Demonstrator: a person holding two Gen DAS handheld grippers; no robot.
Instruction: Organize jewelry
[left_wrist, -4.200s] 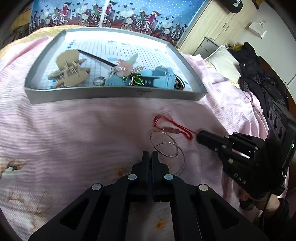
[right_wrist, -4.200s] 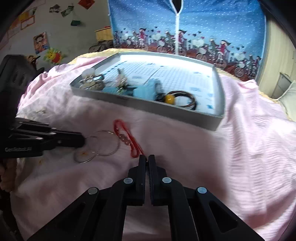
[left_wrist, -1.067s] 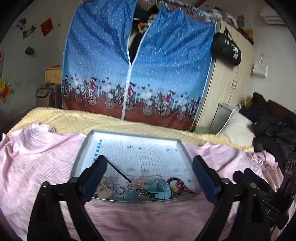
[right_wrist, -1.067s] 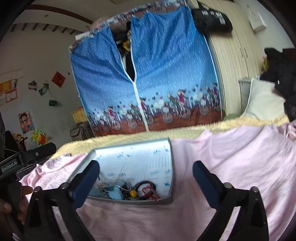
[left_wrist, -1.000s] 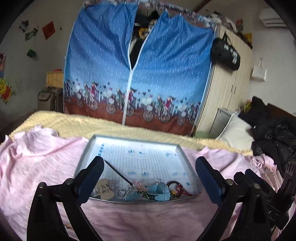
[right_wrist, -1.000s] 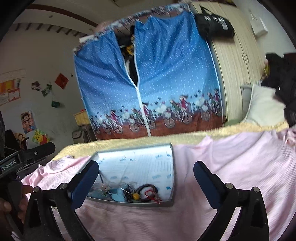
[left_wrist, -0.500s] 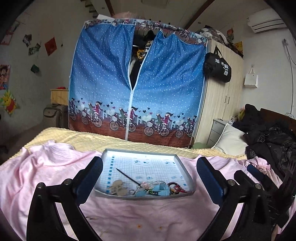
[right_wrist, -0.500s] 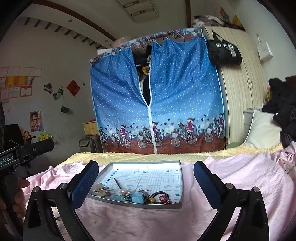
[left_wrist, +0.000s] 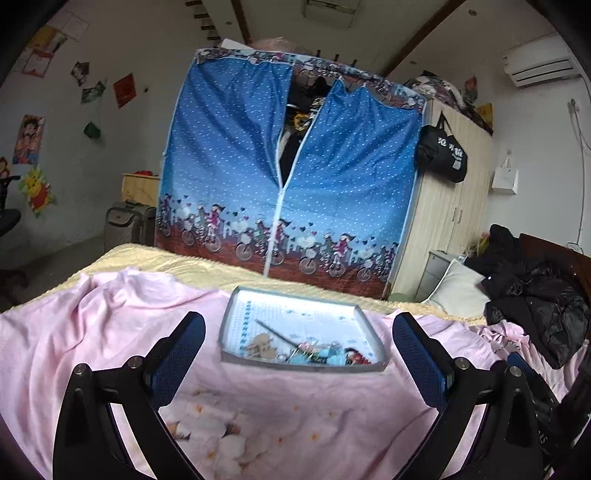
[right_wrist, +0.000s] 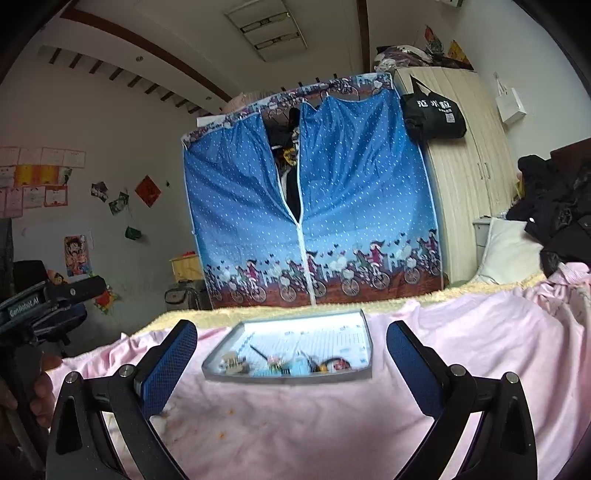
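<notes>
Jewelry (left_wrist: 314, 350), blurred and perhaps tangled, lies along the tray's (left_wrist: 295, 363) near wall; left gripper (left_wrist: 297, 356) and right gripper (right_wrist: 290, 363), short of the tray, gape wide, empty.

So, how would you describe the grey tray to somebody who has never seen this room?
Find the bed with the pink blanket in front of the blue fabric wardrobe. The grey tray lies flat on that blanket, towards the wardrobe. It is the only rigid, rimmed thing there, with a white grid-patterned floor and small jewelry heaped along its near edge.
</notes>
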